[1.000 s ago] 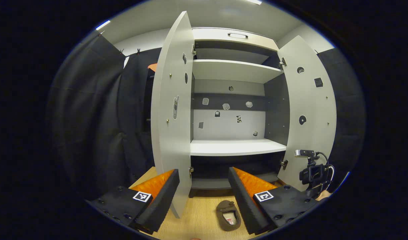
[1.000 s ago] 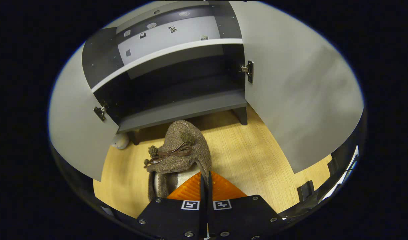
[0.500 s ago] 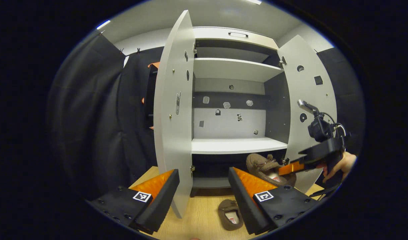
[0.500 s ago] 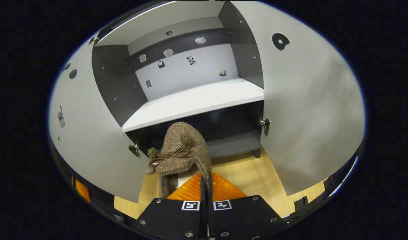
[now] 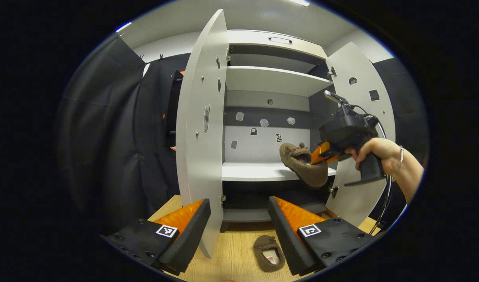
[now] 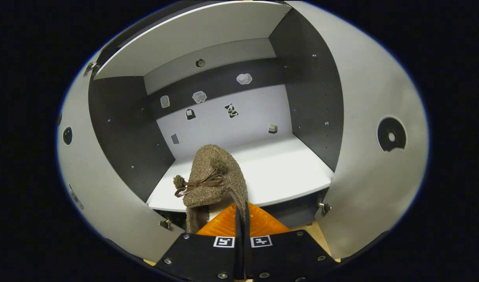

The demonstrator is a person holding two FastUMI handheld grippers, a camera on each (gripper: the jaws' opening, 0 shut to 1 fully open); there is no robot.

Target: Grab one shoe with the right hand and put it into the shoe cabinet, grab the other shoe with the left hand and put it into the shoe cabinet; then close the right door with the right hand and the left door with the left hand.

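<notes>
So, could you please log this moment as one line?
right gripper: shut on brown shoe, at white middle shelf | left gripper: open | second shoe: on floor | doors: open

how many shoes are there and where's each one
2. One brown shoe is held up in the right gripper in front of the cabinet's middle shelf. The other shoe lies on the wooden floor near the open left gripper.
</notes>
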